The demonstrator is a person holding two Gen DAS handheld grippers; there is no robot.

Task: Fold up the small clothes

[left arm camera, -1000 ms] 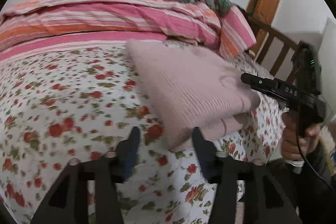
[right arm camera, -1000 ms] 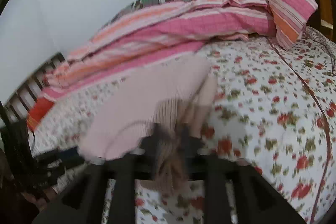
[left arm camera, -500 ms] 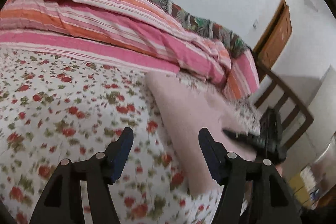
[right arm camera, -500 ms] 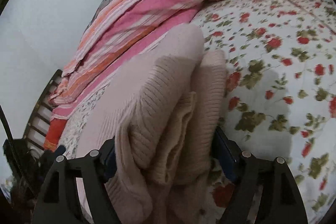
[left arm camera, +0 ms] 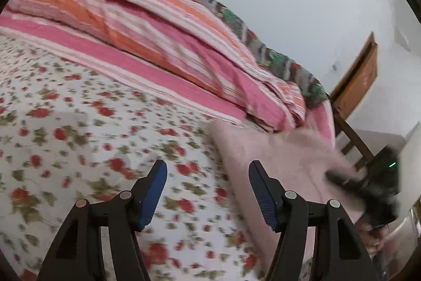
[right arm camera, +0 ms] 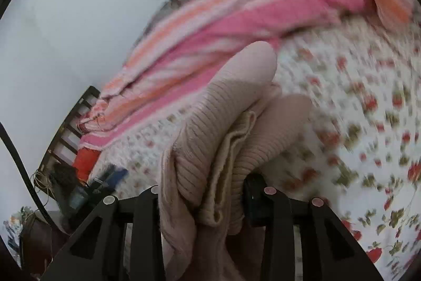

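Note:
A folded pale pink ribbed sweater (left arm camera: 279, 165) lies at the right side of the floral bed sheet (left arm camera: 79, 138). My left gripper (left arm camera: 208, 195) is open and empty, hovering over the sheet just left of the sweater. My right gripper (right arm camera: 208, 199) is shut on the sweater's thick folded edge (right arm camera: 226, 138), which fills the space between its jaws and bulges forward. In the left wrist view the right gripper (left arm camera: 368, 186) shows blurred at the sweater's right edge.
A pink and orange striped quilt (left arm camera: 163, 36) is heaped along the back of the bed. A wooden bed frame (left arm camera: 352, 133) and a brown door (left arm camera: 360, 78) stand at the right. Dark railing (right arm camera: 68, 123) and clutter sit at the left of the right wrist view.
My left gripper has pulled back left off the sweater and stays open. My right gripper has closed on the sweater's folded edge and lifted it; both views are motion blurred.

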